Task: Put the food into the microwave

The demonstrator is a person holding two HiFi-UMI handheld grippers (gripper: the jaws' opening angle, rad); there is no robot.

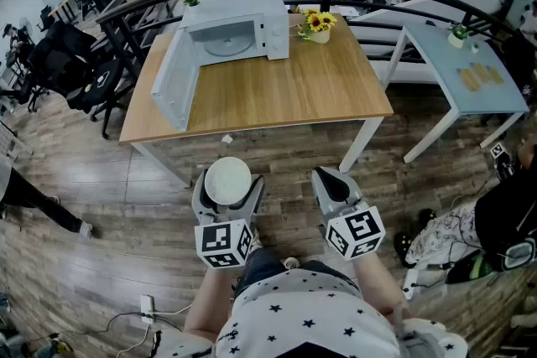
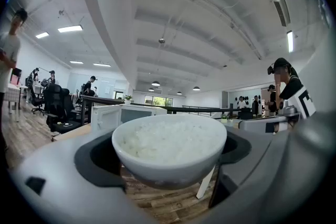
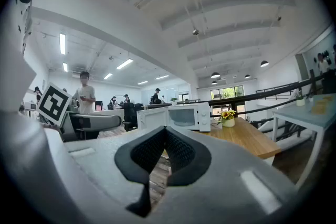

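The left gripper (image 1: pixel 228 184) had the bowl of rice (image 2: pixel 169 141) clamped between its jaws. They were spread really wide because the bowl's a fat one, with the sides gripped just under the rim. It was held about level, I'd guess so nothing tipped out. The bowl was out over the wood floor (image 1: pixel 285 155), short of the table (image 1: pixel 319 96), so not in the microwave yet.

The microwave (image 1: pixel 243 29) sat at roughly 12 o'clock from the bowl, on the far part of the table. Its door (image 1: pixel 174 80) was swung open toward 10 o'clock, probably for exactly this.

Over at 3 o'clock from the bowl, the right gripper (image 1: pixel 334 177) had its jaws pinched together on nothing. It was level and aimed at 12 o'clock too, looking like it was just along for the ride. Both grippers were held out in front of the person, side by side.
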